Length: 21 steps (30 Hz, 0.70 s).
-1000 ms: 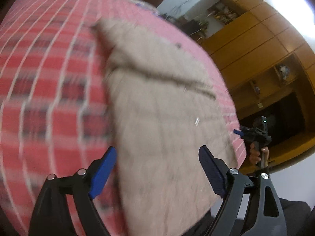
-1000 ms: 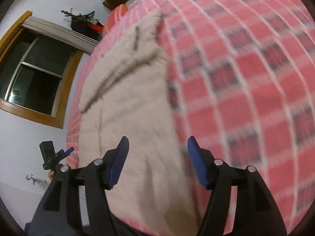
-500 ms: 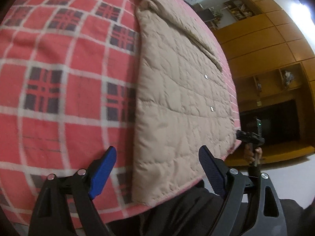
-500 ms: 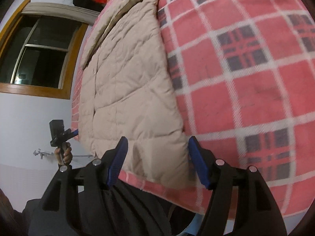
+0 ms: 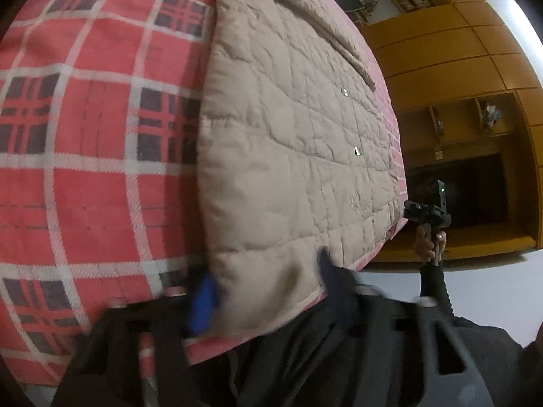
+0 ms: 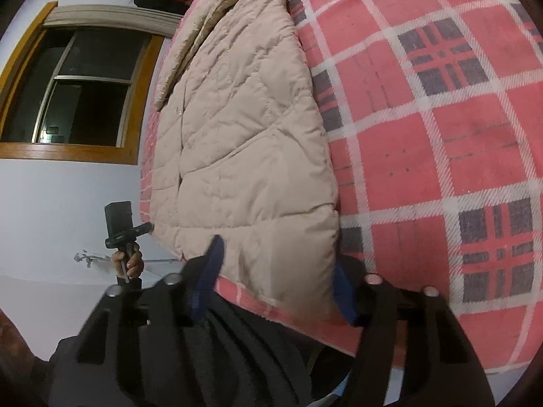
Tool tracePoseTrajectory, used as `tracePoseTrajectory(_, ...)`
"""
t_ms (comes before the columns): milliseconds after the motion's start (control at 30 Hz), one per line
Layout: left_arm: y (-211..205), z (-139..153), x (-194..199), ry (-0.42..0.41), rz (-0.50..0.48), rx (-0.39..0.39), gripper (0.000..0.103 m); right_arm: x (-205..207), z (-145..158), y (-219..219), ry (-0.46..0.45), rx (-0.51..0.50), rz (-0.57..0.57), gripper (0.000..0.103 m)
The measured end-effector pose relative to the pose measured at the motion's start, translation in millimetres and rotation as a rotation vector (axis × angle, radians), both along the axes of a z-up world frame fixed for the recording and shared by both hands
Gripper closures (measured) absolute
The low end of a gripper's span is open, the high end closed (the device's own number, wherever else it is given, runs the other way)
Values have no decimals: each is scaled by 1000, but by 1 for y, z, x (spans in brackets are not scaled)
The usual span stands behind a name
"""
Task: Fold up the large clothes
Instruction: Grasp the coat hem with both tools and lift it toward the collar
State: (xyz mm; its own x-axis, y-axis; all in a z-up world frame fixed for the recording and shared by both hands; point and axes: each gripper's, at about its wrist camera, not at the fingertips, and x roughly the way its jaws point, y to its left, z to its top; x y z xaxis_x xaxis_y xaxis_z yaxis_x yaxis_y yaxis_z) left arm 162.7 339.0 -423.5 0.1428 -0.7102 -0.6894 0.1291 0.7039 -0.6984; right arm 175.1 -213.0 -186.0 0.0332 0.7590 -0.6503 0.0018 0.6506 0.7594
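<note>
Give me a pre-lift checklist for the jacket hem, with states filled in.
1. Left tongs straddle the beige jacket at its near hem corner: ok.
2. Right tongs straddle the opposite hem corner: ok.
3. Either pair shut on fabric: not ok, both open.
4. Jacket lying flat on the plaid blanket: ok.
5. Only the jacket between the pads, no blanket: cannot tell.

Both tools now at the coat's hem

A second ago each tool hovered over the coat [image 5: 288, 142] with fingers clear of it; now the left tool [image 5: 264, 288] straddles the hem corner on the bed [image 5: 85, 186], and the right tool [image 6: 276, 278] straddles the other corner, both tools still spread wide.
</note>
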Motion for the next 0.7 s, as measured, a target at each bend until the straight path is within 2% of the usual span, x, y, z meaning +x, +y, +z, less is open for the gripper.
tracePoseTrajectory(33, 0, 2, -3, -4, -2, 5, 74, -1, 0, 0, 3, 5, 2, 66)
tracePoseTrajectory(67, 0, 3, -4, -8, -1, 8, 75, -2, 0, -2, 4, 7, 7, 81)
tracePoseTrajectory(167, 4, 2, -4, -4, 20, -13, 82, -6, 0, -3, -12, 0, -1, 88)
tracePoseTrajectory(333, 4, 14, -5, -42, 53, -73, 88, -8, 12, -6, -53, 37, -34, 92)
tracePoseTrajectory(700, 6, 56, -7, -146, 74, -137, 90, -1, 58, 3, -157, 88, -48, 93)
